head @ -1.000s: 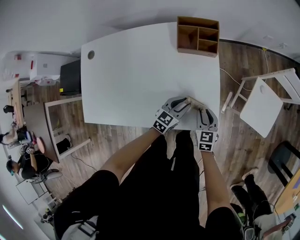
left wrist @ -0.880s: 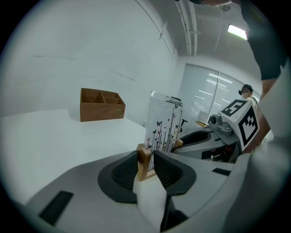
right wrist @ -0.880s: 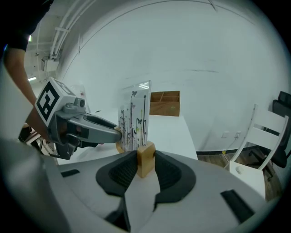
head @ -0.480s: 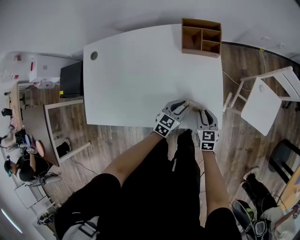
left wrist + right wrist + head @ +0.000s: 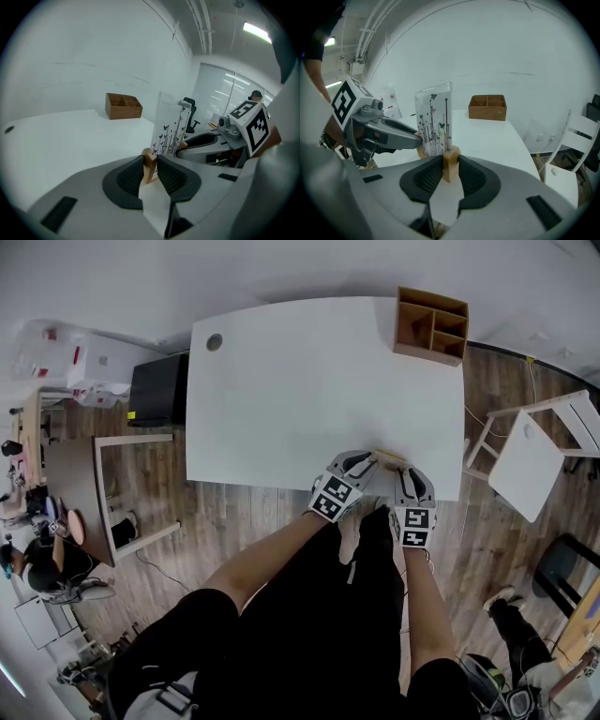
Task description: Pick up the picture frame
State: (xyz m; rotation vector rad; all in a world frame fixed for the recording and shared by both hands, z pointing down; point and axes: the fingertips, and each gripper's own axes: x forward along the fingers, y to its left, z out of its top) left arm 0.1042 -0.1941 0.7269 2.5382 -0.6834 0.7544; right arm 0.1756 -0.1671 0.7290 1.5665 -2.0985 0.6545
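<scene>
1. Picture frame (image 5: 434,117): a clear upright panel printed with black stems and butterflies. It stands in a pale wooden foot block at each end and sits at the near right edge of the table. The head view shows only a thin wooden strip of it between the two grippers. No view settles whether its feet rest on the tabletop or hang just clear of it.
2. Left gripper (image 5: 150,169): grey, with black ribbed pads. The jaws have just been closing and now pinch the left foot block (image 5: 150,157) from both sides.
3. Right gripper (image 5: 450,169): same make. Its jaws have also just been closing and clamp the right foot block (image 5: 451,157), a pad against each face.
4. White rectangular table (image 5: 281,399): has a round cable hole at its far left corner.
5. Brown wooden desk organiser (image 5: 431,326): open compartments, at the table's far right corner, well apart from the frame.
6. White chair (image 5: 530,460): stands on the wood floor to the right of the table and is partly cut off.
</scene>
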